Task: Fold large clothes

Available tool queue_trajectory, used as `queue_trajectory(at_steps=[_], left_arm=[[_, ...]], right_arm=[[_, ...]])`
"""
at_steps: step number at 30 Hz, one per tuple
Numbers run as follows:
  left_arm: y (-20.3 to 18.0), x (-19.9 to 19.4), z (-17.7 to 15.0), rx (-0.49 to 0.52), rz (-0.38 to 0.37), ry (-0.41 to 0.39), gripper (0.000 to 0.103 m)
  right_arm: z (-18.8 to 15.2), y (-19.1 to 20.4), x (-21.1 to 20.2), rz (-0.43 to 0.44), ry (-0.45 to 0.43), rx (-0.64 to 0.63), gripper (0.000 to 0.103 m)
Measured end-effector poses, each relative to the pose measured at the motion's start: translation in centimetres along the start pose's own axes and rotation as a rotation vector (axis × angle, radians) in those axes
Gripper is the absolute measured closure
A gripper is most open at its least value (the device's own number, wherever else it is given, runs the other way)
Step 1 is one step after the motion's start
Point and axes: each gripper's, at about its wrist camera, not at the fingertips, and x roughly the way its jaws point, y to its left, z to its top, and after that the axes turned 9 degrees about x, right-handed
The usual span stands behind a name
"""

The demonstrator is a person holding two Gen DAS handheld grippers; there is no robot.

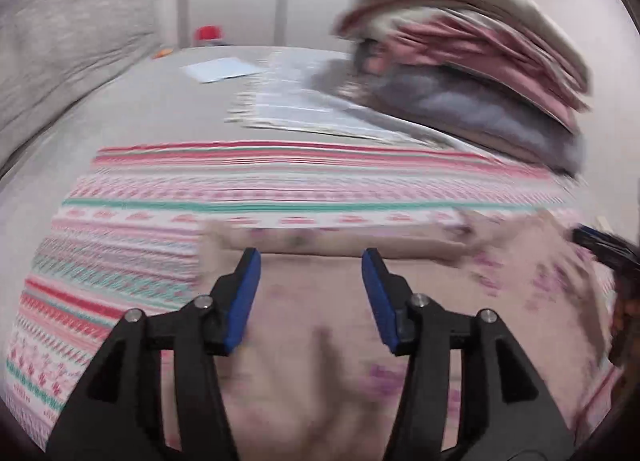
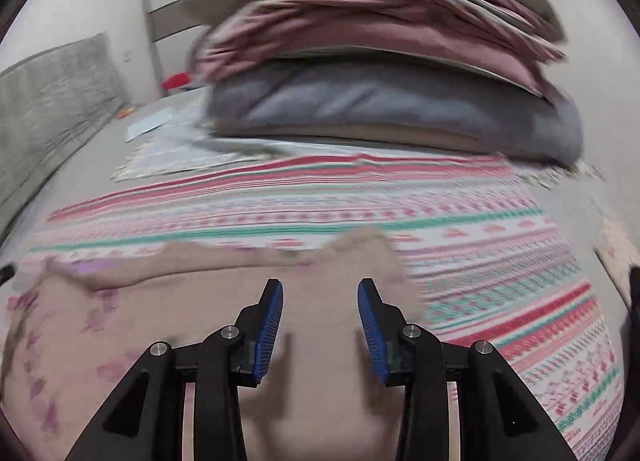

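Pink garment [image 1: 320,341], pale with purple flowers, lies spread on a striped blanket [image 1: 120,261] over the bed, directly below me. My left tool [image 1: 311,261] and right tool [image 2: 320,293] both hang open above it, gripping nothing. A fold looks just laid; next I need a fresh edge to pinch.

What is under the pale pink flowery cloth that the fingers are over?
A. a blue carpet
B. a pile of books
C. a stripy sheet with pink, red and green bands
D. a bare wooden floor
C: the pale pink flowery cloth lies on the stripy sheet, whose pink, red and green bands show past its far edge and to its side in both views.
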Motion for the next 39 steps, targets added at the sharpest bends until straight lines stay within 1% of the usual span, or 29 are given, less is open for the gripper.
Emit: queue_trajectory(at_steps=[2, 3, 4, 5, 7, 8, 10, 11, 12, 14, 16, 17, 18, 19, 20, 21, 23, 25, 27, 28, 29, 30, 31, 33, 34, 36, 37, 38, 39], left_arm=[[-2.7, 1.9, 0.3, 0.078, -0.111, 0.069, 0.048], [-3.8, 3.2, 0.4, 0.101, -0.149, 0.106, 0.048], [-4.7, 4.9, 0.3, 0.116, -0.169, 0.147, 0.048], [-5.4, 7.2, 0.3, 0.124, -0.161, 0.190, 0.048], [-5.3, 11.3, 0.3, 0.103, -0.131, 0.266, 0.048], [-4.9, 12.4, 0.6, 0.097, -0.120, 0.266, 0.048], [-4.4, 13.2, 1.4, 0.120, -0.058, 0.220, 0.048], [-3.9, 13.9, 1.8, 0.157, 0.030, 0.208, 0.045], [-3.4, 14.3, 2.0, 0.168, 0.078, 0.206, 0.043], [-1.6, 14.6, 1.6, 0.139, 0.129, 0.209, 0.043], [1.0, 14.9, 1.1, 0.092, 0.190, 0.233, 0.043], [2.1, 14.7, 0.8, 0.068, 0.192, 0.238, 0.043], [3.6, 14.2, 0.2, 0.027, 0.166, 0.235, 0.043], [4.5, 13.7, -0.1, -0.001, 0.155, 0.230, 0.044], [5.7, 12.9, -0.5, -0.040, 0.144, 0.218, 0.048], [6.5, 12.4, -0.6, -0.063, 0.136, 0.205, 0.051], [7.6, 10.6, -0.5, -0.115, 0.103, 0.174, 0.051], [7.0, 7.7, -0.2, -0.124, 0.157, 0.116, 0.049], [5.6, 5.2, -0.4, -0.125, 0.115, 0.046, 0.036], [4.9, 4.4, -0.8, -0.127, 0.091, 0.023, 0.032], [4.4, 3.7, -1.3, -0.127, 0.082, 0.012, 0.027], [3.8, 3.2, -2.1, -0.123, 0.080, 0.006, 0.024], [3.6, 3.2, -2.9, -0.124, 0.087, 0.012, 0.023], [4.2, 3.1, -4.9, -0.164, 0.113, 0.062, 0.023], [5.1, 3.4, -5.8, -0.215, 0.124, 0.093, 0.023], [8.8, 3.8, -7.9, -0.390, 0.145, 0.152, 0.024], [10.5, 3.5, -8.9, -0.485, 0.110, 0.169, 0.024], [11.3, 2.7, -9.4, -0.523, 0.067, 0.154, 0.024], [11.5, 2.1, -9.7, -0.523, 0.058, 0.144, 0.024]], right_arm=[[-1.0, 4.7, 0.5, 0.083, 0.106, -0.117, 0.063], [-1.7, 7.3, 1.4, 0.133, 0.184, -0.179, 0.063], [-2.5, 9.6, 2.6, 0.180, 0.247, -0.220, 0.063], [-3.1, 10.8, 3.5, 0.199, 0.280, -0.237, 0.063], [-3.8, 13.1, 6.5, 0.181, 0.330, -0.240, 0.063], [-3.8, 13.8, 8.1, 0.154, 0.341, -0.235, 0.063], [-3.0, 14.7, 10.3, 0.116, 0.329, -0.244, 0.063], [-2.7, 14.9, 10.8, 0.115, 0.329, -0.241, 0.063], [-2.3, 15.0, 11.4, 0.118, 0.322, -0.235, 0.064], [-1.6, 14.9, 11.7, 0.114, 0.273, -0.246, 0.066], [-1.1, 14.3, 12.2, 0.100, 0.255, -0.245, 0.067], [-0.6, 13.8, 12.2, 0.106, 0.249, -0.238, 0.067], [-0.3, 13.0, 12.0, 0.090, 0.231, -0.229, 0.067], [0.0, 11.7, 11.7, 0.051, 0.208, -0.216, 0.065], [0.5, 10.7, 11.9, 0.060, 0.202, -0.184, 0.063], [0.9, 8.9, 11.5, 0.082, 0.198, -0.125, 0.063], [1.4, 4.8, 10.3, 0.075, 0.181, 0.013, 0.063], [2.0, 2.0, 8.3, 0.078, 0.150, 0.111, 0.061], [1.8, 1.0, 5.7, 0.068, 0.101, 0.109, 0.061], [1.6, 1.2, 4.4, 0.085, 0.077, 0.091, 0.060], [1.2, 1.3, 3.6, 0.100, 0.062, 0.075, 0.056], [0.6, 1.5, 2.4, 0.112, 0.044, 0.048, 0.046], [-0.4, 1.9, 1.3, 0.109, 0.015, 0.011, 0.040], [-1.7, 1.7, 0.4, 0.080, -0.007, -0.026, 0.039], [-2.4, 0.7, 0.7, 0.054, 0.014, -0.012, 0.039], [-3.0, -2.2, 2.5, -0.001, 0.068, 0.062, 0.039], [-3.5, -4.2, 2.7, -0.012, 0.073, 0.118, 0.039], [-3.8, -5.4, 2.5, 0.003, 0.070, 0.162, 0.040], [-4.0, -6.9, 1.8, 0.032, 0.065, 0.220, 0.040]])
